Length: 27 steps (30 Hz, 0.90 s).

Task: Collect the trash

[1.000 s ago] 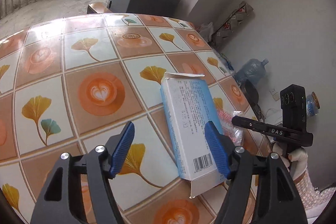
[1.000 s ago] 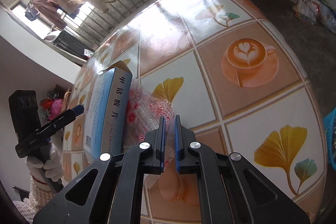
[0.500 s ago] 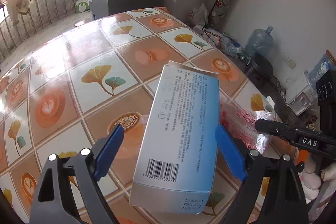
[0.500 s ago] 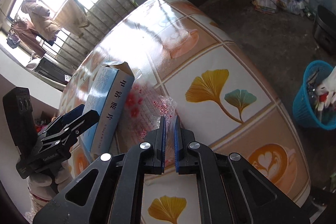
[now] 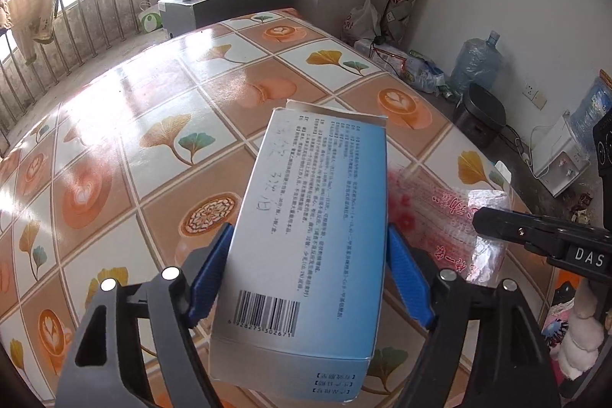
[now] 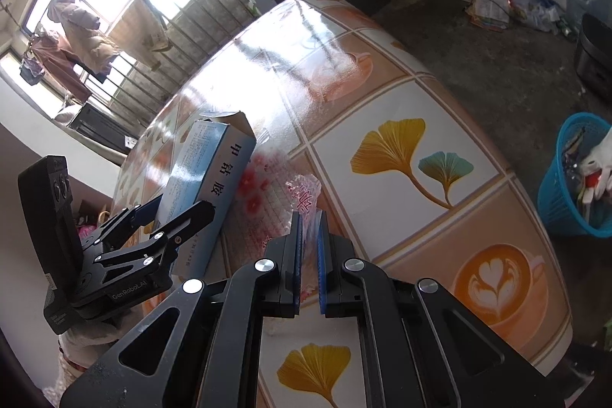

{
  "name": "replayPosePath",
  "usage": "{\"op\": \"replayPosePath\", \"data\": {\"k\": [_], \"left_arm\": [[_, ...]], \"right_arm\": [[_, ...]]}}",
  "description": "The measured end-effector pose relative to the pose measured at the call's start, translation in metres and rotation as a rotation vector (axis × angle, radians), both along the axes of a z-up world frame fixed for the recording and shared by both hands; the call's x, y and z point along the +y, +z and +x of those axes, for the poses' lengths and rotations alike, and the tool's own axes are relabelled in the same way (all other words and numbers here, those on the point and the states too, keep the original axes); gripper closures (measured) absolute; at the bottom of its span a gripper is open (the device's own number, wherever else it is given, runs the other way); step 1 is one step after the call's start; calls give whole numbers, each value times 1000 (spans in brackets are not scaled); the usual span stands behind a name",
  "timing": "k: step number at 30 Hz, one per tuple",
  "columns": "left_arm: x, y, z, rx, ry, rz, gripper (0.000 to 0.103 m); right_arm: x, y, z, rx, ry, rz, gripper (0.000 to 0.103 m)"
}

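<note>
My left gripper is shut on a blue and white medicine box, its blue pads pressed on the box's two long sides, and holds it tilted above the table. The box also shows in the right wrist view, with the left gripper around it. My right gripper is shut on a clear plastic bag with red print. The bag also shows in the left wrist view, beside the box, with the right gripper's finger over it.
The table has a tiled cloth with ginkgo leaves and coffee cups. A blue basket with rubbish in it stands on the floor to the table's right. A black pot, a water bottle and bags lie along the wall.
My left gripper has closed on the box and lifted it off the table. My right gripper has held the bag throughout and has swung towards the table's right edge; the basket has come into view.
</note>
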<state>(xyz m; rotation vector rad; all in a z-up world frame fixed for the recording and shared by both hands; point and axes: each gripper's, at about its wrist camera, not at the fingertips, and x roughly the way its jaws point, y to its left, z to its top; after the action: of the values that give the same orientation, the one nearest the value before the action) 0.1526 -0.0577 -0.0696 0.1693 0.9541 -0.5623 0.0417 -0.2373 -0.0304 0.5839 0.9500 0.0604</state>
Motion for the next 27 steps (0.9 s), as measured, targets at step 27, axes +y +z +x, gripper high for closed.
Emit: {"op": "replayPosePath", "data": {"k": [27], "left_arm": [[82, 2, -41, 25, 201, 52, 28]], "right_arm": [[8, 4, -23, 77, 177, -35, 59]]}}
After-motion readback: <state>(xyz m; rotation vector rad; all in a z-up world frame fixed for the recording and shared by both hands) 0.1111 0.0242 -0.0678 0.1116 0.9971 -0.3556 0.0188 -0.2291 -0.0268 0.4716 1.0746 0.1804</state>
